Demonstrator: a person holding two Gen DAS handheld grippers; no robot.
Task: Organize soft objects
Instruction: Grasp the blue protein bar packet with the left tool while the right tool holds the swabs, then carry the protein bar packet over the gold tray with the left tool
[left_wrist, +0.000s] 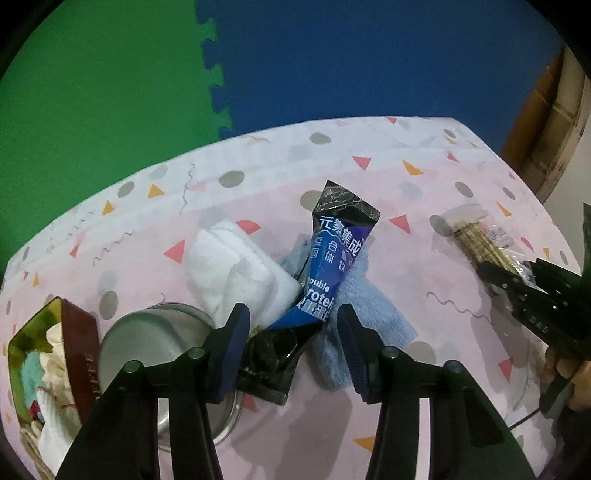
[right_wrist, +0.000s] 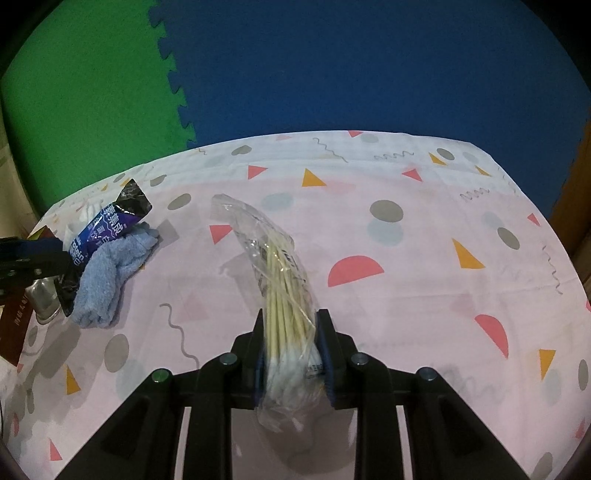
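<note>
Left gripper (left_wrist: 293, 354) parted around blue sachet (left_wrist: 327, 273), pad contact not discernible, sachet's lower end hidden behind left finger, blue towel (left_wrist: 354, 317) just beyond, right gripper (right_wrist: 291, 354) clamped on cotton-swab bag (right_wrist: 284, 295), bag's lower end blurred.

You have one blue-and-black sachet (left_wrist: 334, 258) as your landmark. Under it lies one light blue cloth (left_wrist: 354, 314), and just left of it one white cloth (left_wrist: 236, 273). Nearer left of the sachet you see one steel cup (left_wrist: 147, 339) and one tin (left_wrist: 70, 332). Well right of it is one bag of cotton swabs (right_wrist: 284, 280).
</note>
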